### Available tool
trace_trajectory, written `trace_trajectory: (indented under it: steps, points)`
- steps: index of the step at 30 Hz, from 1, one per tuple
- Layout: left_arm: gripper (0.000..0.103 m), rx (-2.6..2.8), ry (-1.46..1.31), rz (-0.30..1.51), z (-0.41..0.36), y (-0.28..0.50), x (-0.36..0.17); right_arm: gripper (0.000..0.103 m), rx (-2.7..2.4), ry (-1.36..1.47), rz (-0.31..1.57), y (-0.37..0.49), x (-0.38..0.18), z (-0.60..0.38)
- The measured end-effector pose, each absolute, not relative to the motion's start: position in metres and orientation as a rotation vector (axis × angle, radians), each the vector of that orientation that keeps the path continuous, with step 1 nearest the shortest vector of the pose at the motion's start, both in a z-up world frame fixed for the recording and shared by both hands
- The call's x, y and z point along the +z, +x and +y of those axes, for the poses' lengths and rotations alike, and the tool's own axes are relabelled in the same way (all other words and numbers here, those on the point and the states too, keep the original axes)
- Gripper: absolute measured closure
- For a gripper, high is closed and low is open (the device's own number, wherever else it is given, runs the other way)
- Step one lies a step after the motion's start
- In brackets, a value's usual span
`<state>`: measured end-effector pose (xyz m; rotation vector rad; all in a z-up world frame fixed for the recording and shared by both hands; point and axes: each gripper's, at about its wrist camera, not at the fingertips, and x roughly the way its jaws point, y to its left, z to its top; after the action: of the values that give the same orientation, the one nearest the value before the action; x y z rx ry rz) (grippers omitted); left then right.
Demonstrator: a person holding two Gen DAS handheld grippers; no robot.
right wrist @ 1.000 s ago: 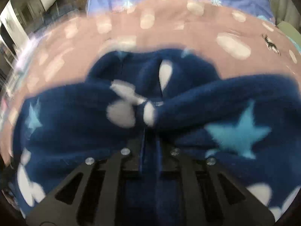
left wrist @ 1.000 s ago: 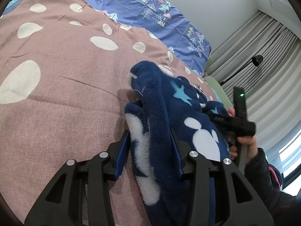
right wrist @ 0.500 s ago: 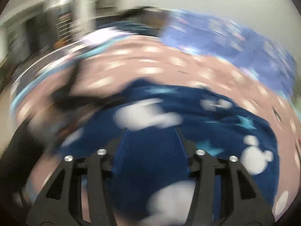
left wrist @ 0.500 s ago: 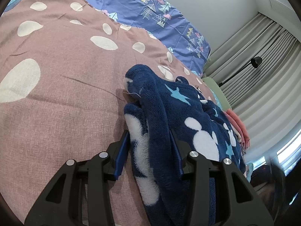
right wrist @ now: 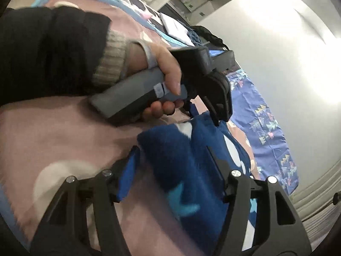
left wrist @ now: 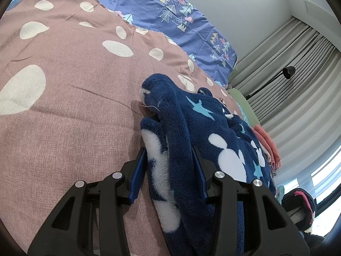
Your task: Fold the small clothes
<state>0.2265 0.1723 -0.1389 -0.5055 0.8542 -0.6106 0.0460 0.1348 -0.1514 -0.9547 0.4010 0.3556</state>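
Jaws of the left gripper [left wrist: 170, 160] are clamped on the fleece [left wrist: 213, 132] lying on the bed [left wrist: 74, 111], while the right gripper [right wrist: 174, 164] jaws are being opened, fleece between them unpressed.

The left wrist view sits low and close over the pink spotted bedspread [left wrist: 70, 111], looking forward and slightly down along its gripper's fingers across the blue fleece garment [left wrist: 191, 140] toward the blue pillow [left wrist: 181, 21] and grey curtains [left wrist: 298, 70]. The right wrist view, blurred and tilted, looks from the other side at close range, taking in the same garment [right wrist: 183, 160], bedspread [right wrist: 53, 132], pillow [right wrist: 262, 115] and the left hand [right wrist: 164, 70].
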Motion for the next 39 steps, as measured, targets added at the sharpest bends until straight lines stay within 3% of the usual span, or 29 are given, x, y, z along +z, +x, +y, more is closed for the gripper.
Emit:
trace_trajectory:
  steps: [1,4,6,8,9,10,12,20,27,36,38,39]
  points:
    - [0.06,-0.612,-0.507,0.855,0.172,0.227,-0.139,0.042,0.344,-0.937,0.416,0.056,-0.149,0.134]
    - [0.06,-0.617,-0.515,0.86,0.173,0.228,-0.14,0.058,0.355,-0.859,0.489,0.08,-0.149,0.133]
    - [0.06,-0.635,-0.545,0.873,0.174,0.234,-0.141,0.077,0.36,-0.825,0.483,0.085,-0.145,0.133]
    - [0.062,-0.622,-0.541,0.886,0.17,0.239,-0.139,0.08,0.385,-0.745,0.489,0.085,-0.133,0.123]
    - [0.069,-0.612,-0.508,0.894,0.163,0.24,-0.135,0.082,0.397,-0.695,0.503,0.084,-0.126,0.116]
    - [0.075,-0.607,-0.472,0.892,0.155,0.238,-0.128,0.082,0.415,-0.611,0.523,0.086,-0.115,0.106]
    - [0.077,-0.59,-0.408,0.865,0.141,0.231,-0.107,0.083,0.447,-0.467,0.535,0.088,-0.094,0.084]
    - [0.076,-0.636,-0.26,0.786,0.07,0.222,-0.008,0.083,0.435,-0.041,0.429,0.077,-0.013,-0.023]
    - [0.076,-0.664,-0.063,0.731,-0.062,0.215,0.048,0.083,0.362,0.251,0.366,0.062,0.012,-0.154]
    - [0.076,-0.745,0.254,0.833,-0.252,0.219,-0.002,0.084,0.214,0.556,0.427,0.038,-0.039,-0.306]
    - [0.072,-0.738,0.299,0.867,-0.276,0.221,-0.026,0.084,0.18,0.615,0.473,0.036,-0.064,-0.328]
    - [0.065,-0.716,0.317,0.888,-0.29,0.222,-0.045,0.084,0.171,0.646,0.503,0.037,-0.076,-0.335]
